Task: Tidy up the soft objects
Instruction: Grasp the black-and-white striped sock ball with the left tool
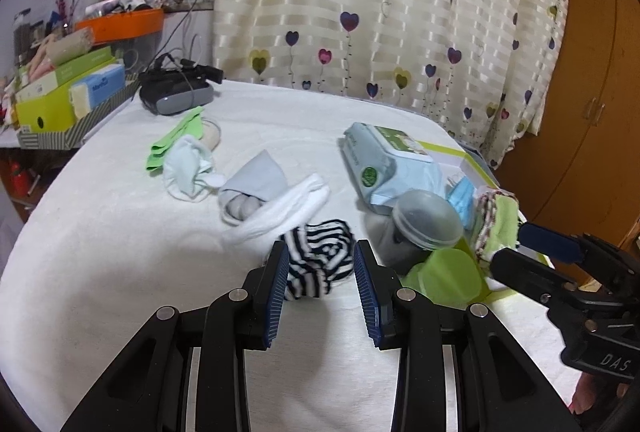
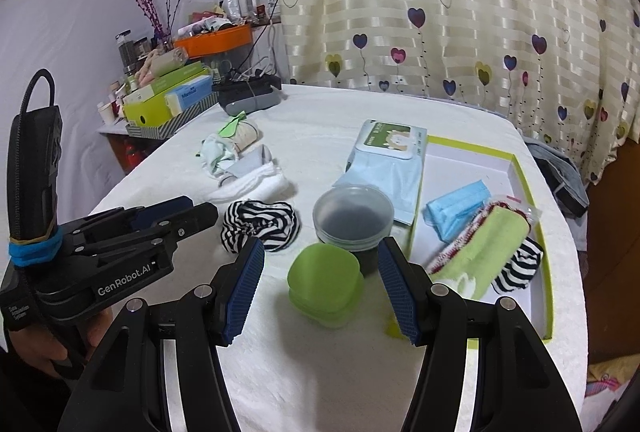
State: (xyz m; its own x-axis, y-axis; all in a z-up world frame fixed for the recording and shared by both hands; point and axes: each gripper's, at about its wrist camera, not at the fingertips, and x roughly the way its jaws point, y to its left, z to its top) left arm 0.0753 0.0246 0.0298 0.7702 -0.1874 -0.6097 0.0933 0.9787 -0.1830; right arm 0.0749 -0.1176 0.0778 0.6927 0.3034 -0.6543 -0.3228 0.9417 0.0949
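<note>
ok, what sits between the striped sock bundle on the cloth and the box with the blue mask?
The clear lidded tub and the green lidded container stand between the striped sock bundle and the box holding the blue mask; clearest in the right wrist view.

Crumpled black-and-white striped sock (image 1: 318, 262) on the white cloth, loose pale socks (image 1: 224, 183) scattered behind

striped socks (image 2: 260, 226): 2 | green lids (image 2: 325, 282): 1 | face masks (image 2: 456, 211): 1 | wipes packs (image 2: 386, 155): 1
</note>
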